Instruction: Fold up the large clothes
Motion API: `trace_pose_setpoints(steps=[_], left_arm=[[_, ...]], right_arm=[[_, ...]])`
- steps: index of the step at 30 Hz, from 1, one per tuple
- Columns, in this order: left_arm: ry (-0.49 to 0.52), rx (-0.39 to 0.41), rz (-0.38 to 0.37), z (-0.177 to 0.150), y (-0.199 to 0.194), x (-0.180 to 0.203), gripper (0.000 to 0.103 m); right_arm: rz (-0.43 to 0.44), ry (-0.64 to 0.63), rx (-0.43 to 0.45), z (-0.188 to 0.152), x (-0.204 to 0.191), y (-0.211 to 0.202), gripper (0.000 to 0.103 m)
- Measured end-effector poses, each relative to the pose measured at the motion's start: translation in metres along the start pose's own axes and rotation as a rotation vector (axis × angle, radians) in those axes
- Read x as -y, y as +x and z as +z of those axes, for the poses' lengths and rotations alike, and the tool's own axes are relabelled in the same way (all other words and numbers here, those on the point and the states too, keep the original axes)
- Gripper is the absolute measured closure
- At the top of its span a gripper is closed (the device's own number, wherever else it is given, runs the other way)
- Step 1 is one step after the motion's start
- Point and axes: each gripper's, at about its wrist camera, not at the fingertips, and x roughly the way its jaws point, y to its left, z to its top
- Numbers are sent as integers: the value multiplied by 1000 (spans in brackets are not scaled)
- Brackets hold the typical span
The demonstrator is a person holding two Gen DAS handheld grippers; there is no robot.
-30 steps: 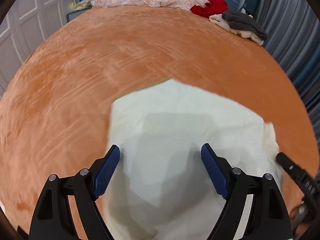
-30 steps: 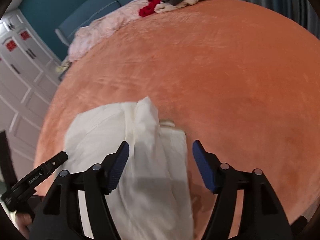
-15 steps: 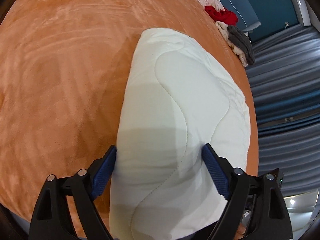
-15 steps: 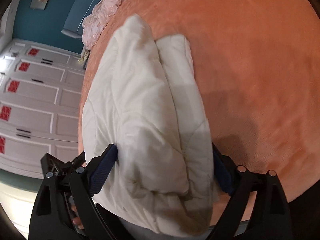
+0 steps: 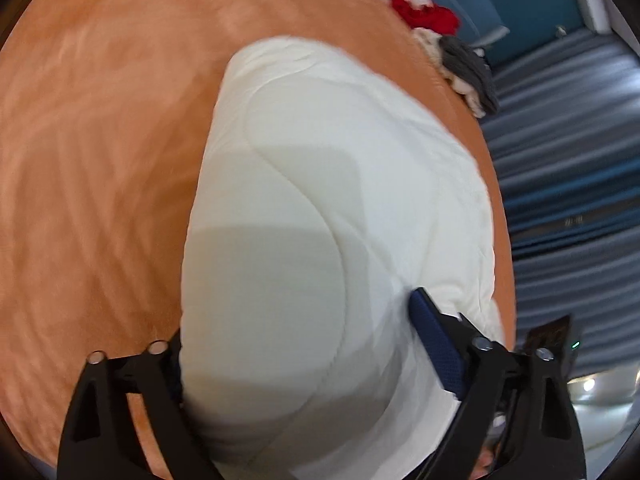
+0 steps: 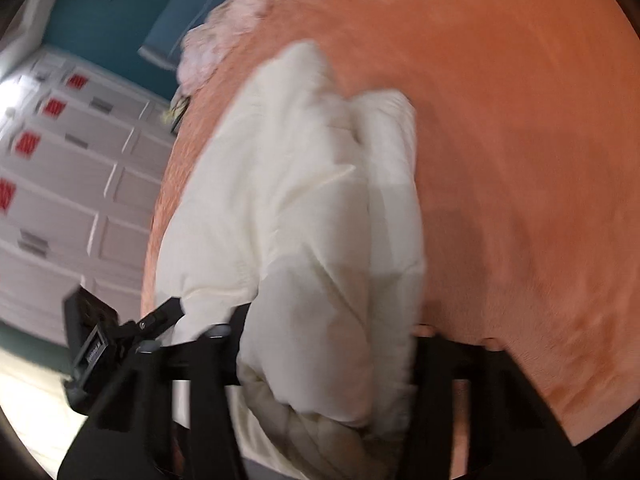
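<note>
A thick folded white quilted garment [image 5: 320, 208] lies on the orange bed cover [image 5: 100, 140]. In the left wrist view its near end bulges between the fingers of my left gripper [image 5: 296, 336], which press its sides; the left finger is mostly hidden by the cloth. In the right wrist view the same white bundle [image 6: 304, 216] fills the gap of my right gripper [image 6: 328, 344], whose black fingers [image 6: 224, 344] clamp its near end. The left gripper's body [image 6: 108, 352] shows at the lower left there.
At the bed's far end lie a red garment [image 5: 424, 16], a grey and cream pile [image 5: 468, 68] and pink bedding [image 6: 216, 36]. Blue-grey curtains [image 5: 568, 140] hang on the right. White cabinet doors [image 6: 60, 184] stand on the left. The bed edge is close below both grippers.
Both grippers have come down onto the near end of the folded white garment, which now fills the gaps between their fingers. Both views have tilted, and the bundle sits closer to the cameras.
</note>
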Motion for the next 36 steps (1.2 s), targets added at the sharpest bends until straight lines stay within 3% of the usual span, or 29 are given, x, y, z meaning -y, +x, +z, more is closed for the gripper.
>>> trace_pose_setpoints(steps=[2,5,14,19,27,36], left_arm=[[65,38,15,-2,-14,13,33],[174,103,23,-6,-38,37,40],[393,328,-46,18,-111,115,41],[452,440,-80,48,-147,135,41],[491,523,-34,117,-156,123,41],[402,434,-6,166,-93,40,41]], right_arm=[[-9,-50,34,2,-14,-14,71],[-8,-104,100,2,-33,-39,72],[50,-244,335,27,-99,-123,73],[79,-350,421,53,-149,-140,72],[135,-389,411,100,-187,-93,72],[96,-340,252,113,-171,22,71]])
